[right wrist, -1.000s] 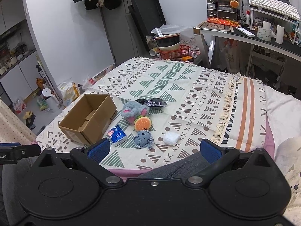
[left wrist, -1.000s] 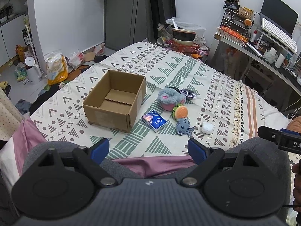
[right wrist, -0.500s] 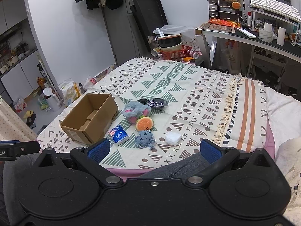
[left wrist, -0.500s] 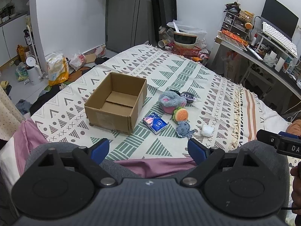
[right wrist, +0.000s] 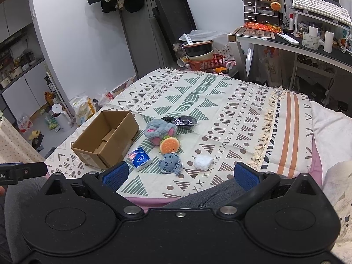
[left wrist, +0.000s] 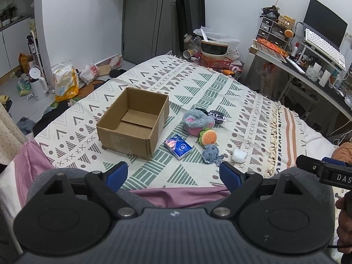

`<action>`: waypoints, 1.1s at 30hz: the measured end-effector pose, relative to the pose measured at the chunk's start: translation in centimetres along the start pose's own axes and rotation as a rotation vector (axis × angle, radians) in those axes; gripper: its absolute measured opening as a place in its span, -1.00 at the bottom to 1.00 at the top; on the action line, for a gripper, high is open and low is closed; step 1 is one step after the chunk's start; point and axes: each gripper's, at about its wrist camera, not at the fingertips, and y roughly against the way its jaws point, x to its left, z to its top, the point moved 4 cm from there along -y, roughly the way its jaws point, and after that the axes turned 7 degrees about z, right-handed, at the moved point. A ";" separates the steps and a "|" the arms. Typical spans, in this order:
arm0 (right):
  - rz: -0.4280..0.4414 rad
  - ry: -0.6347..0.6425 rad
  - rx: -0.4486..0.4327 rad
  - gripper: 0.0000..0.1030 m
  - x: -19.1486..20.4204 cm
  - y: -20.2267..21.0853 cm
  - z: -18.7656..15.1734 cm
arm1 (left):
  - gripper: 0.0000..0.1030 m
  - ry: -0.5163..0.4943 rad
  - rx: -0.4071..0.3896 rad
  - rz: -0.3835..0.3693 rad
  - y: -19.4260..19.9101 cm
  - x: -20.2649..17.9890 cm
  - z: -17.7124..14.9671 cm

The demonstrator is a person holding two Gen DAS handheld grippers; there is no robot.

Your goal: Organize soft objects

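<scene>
Both grippers hang over the near edge of a bed spread with a patterned blanket (left wrist: 220,92), and neither touches any object. The left gripper (left wrist: 173,173) has its 2 blue fingers spread wide with nothing between them, and the right gripper (right wrist: 179,173) is likewise spread wide and holds nothing. In the left wrist view an open cardboard box (left wrist: 134,122), with nothing in it, sits on the blanket at about 11 o'clock from the gripper. The soft objects lie in a loose cluster to the box's 3 o'clock side, none of them inside it. A blue tissue pack (left wrist: 178,146) lies just beside the box's near right corner. A grey-and-pink plush (left wrist: 198,122) rests farther back, with a dark shiny packet (left wrist: 216,116) just behind it. A burger-shaped plush (left wrist: 208,136) touches the front of the grey-and-pink plush, and a small grey octopus plush (left wrist: 211,154) lies directly in front of the burger, nearer the gripper. A white fluffy ball (left wrist: 238,155) sits apart at 3 o'clock of the octopus. From the right wrist view the same cluster lies at about 12 o'clock, with the box at 10 o'clock. The person's grey-clad knees (left wrist: 308,189) rise at the bed's near edge, under the grippers. A desk (right wrist: 308,46) with a keyboard (right wrist: 319,6) stands past the bed at 1 o'clock.
</scene>
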 end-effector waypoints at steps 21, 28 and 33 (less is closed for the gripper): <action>0.002 -0.012 0.013 1.00 -0.6 -1.6 0.3 | 0.73 -0.003 -0.009 -0.049 -2.1 -1.9 0.7; -0.004 -0.019 0.034 1.00 -1.6 -3.3 0.6 | 0.73 0.009 -0.004 -0.081 -4.1 -2.3 1.2; 0.004 -0.039 0.045 1.00 -2.4 -4.6 0.7 | 0.73 0.002 0.002 -0.094 -5.9 -2.9 1.7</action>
